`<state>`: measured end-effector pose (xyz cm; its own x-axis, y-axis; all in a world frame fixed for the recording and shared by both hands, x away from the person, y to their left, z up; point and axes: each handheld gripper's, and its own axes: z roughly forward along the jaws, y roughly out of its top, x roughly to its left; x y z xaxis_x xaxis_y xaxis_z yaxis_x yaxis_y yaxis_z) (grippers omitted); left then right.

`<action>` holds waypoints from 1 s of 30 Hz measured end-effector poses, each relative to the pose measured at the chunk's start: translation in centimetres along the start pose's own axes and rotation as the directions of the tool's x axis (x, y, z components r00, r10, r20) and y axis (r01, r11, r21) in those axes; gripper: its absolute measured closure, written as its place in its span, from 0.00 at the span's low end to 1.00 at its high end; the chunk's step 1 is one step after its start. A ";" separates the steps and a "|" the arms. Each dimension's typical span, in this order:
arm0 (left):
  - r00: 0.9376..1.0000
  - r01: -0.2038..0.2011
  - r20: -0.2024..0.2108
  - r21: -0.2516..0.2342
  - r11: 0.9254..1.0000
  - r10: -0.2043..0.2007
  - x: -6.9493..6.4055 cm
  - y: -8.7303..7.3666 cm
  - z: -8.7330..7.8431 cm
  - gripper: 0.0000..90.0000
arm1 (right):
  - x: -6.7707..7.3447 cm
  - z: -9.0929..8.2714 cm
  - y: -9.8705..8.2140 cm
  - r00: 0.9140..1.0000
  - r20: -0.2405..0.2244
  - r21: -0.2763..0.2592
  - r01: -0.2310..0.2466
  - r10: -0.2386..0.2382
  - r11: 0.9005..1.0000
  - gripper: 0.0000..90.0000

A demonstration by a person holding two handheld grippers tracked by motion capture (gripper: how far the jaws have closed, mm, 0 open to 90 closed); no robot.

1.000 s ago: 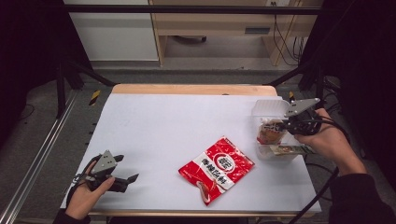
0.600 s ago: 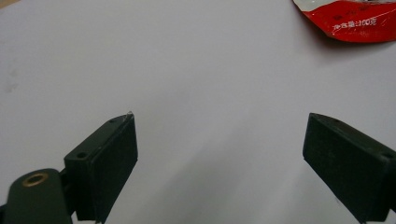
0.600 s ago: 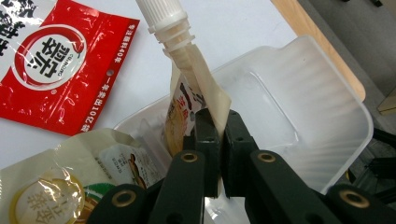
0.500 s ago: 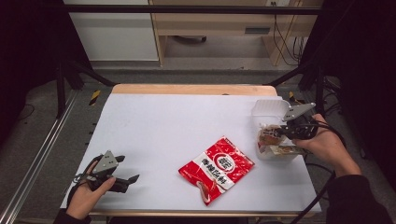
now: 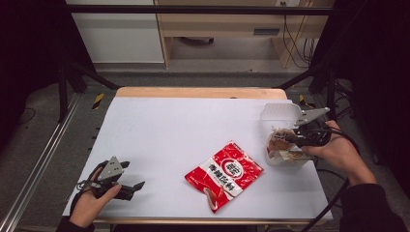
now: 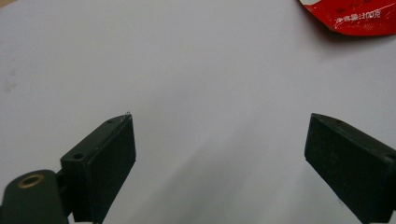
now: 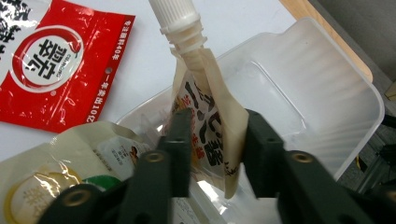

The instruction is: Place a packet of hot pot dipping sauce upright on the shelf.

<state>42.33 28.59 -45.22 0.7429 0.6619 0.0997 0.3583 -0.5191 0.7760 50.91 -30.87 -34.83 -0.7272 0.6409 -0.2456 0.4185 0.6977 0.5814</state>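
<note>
Looking along my right gripper, I see a spouted pouch standing between its two black jaws, inside the clear plastic box. The jaws have just been opening, and they sit at both sides of the pouch; I cannot tell if the pads still press on it or only stand beside it. The pouch is soft and cream-coloured, flat at the body, with dark printed letters and a ribbed white screw cap on a stiff neck that points up and away from me. The box is translucent, with rounded corners and thin smooth walls. Beside the pouch, lower in the same box, another packet lies crumpled, pale and glossy with a green mark.

In the high view the plastic box stands at the right edge of the white table, and my right gripper is over it. A red sachet lies flat near the middle of the table, shiny foil with a white round emblem, apart from the box.

My left gripper rests at the front left corner of the table, its jaws wide apart with nothing between them, only matte white surface below.
</note>
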 end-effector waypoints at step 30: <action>1.000 0.005 -0.026 0.006 1.000 -0.005 0.4 -0.2 0.0 0.10 | 10.5 -3.4 6.6 0.997 0.067 -0.224 0.046 -0.032 0.973 0.26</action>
<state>42.54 28.96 -45.32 0.7264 0.6781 0.1120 0.3653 -0.5189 0.7729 44.23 -20.61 -30.94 -0.7019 0.6386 -0.3157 0.2518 0.6370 0.7286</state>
